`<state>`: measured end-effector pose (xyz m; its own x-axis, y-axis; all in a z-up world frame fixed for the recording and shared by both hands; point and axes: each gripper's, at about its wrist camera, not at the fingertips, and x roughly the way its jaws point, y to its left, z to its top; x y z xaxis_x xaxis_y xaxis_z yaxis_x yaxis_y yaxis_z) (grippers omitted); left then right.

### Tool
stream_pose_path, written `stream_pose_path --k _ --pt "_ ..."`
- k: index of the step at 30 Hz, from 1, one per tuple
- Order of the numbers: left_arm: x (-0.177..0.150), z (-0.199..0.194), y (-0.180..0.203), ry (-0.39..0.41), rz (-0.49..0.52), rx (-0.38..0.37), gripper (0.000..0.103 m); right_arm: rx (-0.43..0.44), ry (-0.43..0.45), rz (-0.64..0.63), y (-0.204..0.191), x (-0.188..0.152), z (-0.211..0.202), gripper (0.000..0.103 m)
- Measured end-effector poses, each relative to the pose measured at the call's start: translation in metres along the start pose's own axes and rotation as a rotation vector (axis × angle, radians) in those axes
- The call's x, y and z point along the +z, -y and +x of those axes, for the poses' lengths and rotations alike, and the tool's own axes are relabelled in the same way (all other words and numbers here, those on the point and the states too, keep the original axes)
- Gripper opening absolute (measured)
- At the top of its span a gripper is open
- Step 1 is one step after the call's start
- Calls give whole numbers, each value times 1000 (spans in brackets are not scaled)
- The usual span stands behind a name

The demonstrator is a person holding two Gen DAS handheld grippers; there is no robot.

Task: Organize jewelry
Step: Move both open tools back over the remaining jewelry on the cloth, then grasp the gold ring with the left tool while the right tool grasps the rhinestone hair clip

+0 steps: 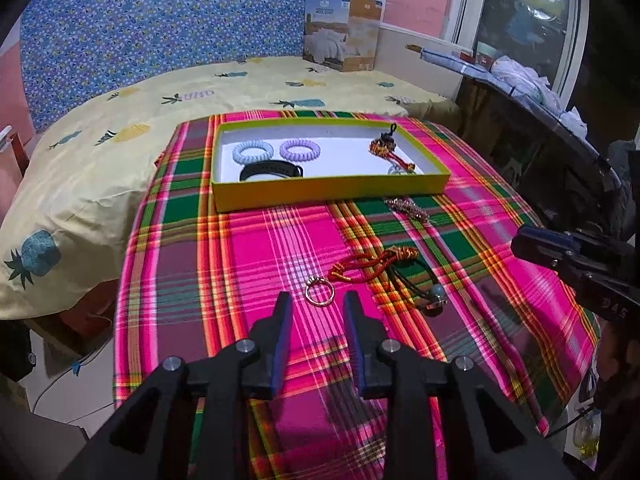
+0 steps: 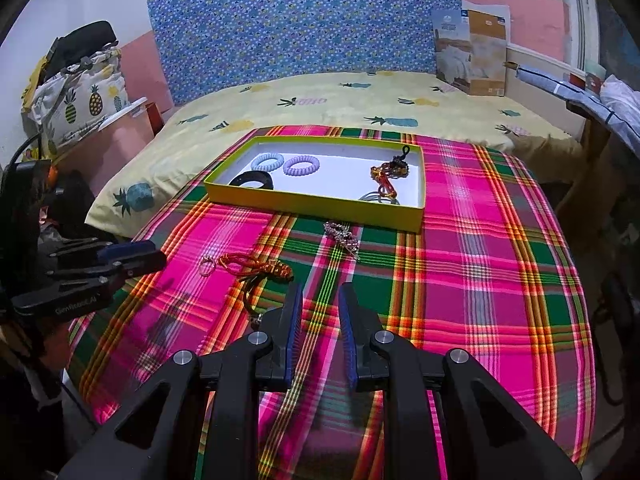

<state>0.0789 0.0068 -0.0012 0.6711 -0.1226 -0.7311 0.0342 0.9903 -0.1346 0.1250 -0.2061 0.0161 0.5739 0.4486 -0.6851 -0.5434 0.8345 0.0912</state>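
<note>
While open, left claw near gold ring

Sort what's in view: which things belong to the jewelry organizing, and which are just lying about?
Job: yellow box, light blue coil band, purple coil band, black band, gold ring, red braided cord, sparkly clip, left gripper.

Lying about: quilt carton, pineapple bedsheet.
</note>
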Motion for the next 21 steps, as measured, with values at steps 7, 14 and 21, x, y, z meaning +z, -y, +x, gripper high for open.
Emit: stream_pose_path --k 7,14,21 --pt "-3 18 -1 -37 -6 -2 27 26 -20 -17 -4 -1 14 19" --pt "-2 32 0 -67 -2 -10 32 29 -40 -46 -1 6 34 48" --pt "0 42 4 -71 25 12 33 14 -50 -69 10 17 57 50"
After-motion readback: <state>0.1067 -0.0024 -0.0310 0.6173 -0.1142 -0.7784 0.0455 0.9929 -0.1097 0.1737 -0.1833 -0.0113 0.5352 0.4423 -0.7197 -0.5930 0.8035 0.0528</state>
